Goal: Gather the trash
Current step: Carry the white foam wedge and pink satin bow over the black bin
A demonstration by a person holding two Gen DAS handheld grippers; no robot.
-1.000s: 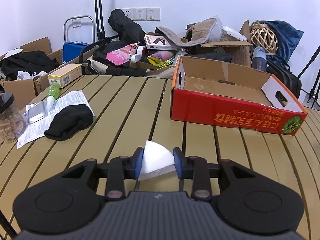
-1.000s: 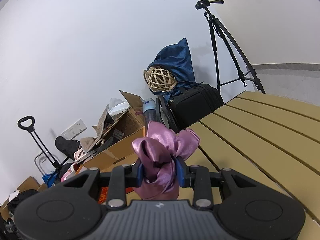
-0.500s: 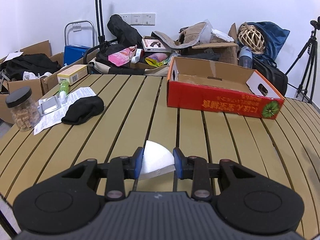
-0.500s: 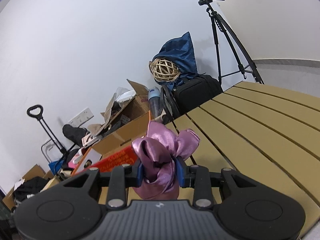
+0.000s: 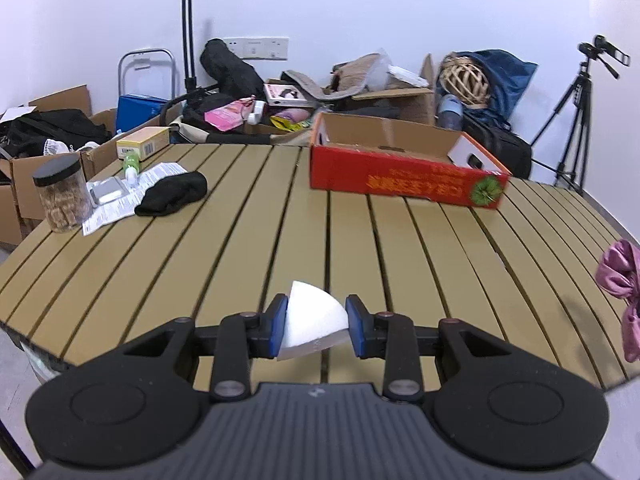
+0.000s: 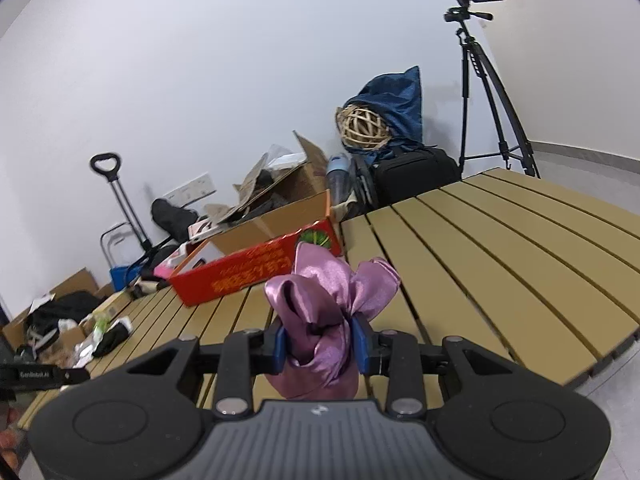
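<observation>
My left gripper is shut on a white wedge-shaped piece of foam, held above the near edge of the slatted wooden table. My right gripper is shut on a bunched pink satin cloth, which also shows at the right edge of the left wrist view as the pink satin cloth. An open red cardboard box stands at the table's far side, and in the right wrist view the red box lies ahead to the left.
On the table's left sit a jar with a black lid, a black cloth, printed paper, a silver blister pack and a yellow carton. Boxes and bags pile behind; a tripod stands right.
Both grippers have drawn back from the far side toward the table's near edge, each keeping its load. The red box looks farther off, and the pink cloth has come into the left wrist view.
</observation>
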